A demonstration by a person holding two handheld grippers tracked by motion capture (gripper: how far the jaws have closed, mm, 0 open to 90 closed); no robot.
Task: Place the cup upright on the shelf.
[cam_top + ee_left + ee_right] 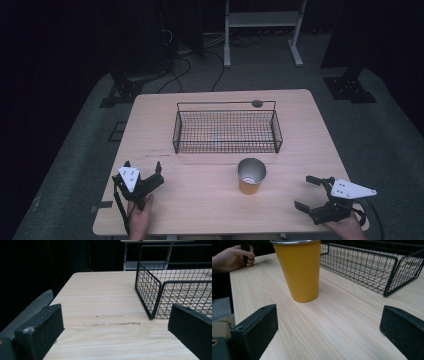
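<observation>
Over the table from the high view, my left gripper (142,175) sits near the front left corner and my right gripper (311,192) near the front right edge, both with jaws spread wide and nothing between them. The yellow cup (251,176) stands upright in the middle front of the table (150,125), roughly between my two hands but a bit closer to the right one. Just behind it is the wire basket (227,131), with nothing in it as far as I can tell.

Switching to the left gripper view, I'm looking along my open jaws at bare wood and the near corner of the wire basket (152,295). No cup ahead of this one, so I'd say the left hand is just parked.

Right gripper view is the interesting one: the yellow cup (298,270) is dead ahead and a bit left of centre, well clear of my jaws, which stand far apart. My left hand (233,257) shows way off at the far edge, and the wire basket (372,267) runs along behind the cup.

So my read is that this is the very start, reach not really begun. Next move, I'd guess, is sliding the right gripper forward and a touch left so the cup's wall sits between the jaws, then closing gently. It's tapered and probably light, so grabbing too low or too hard could tip it.
</observation>
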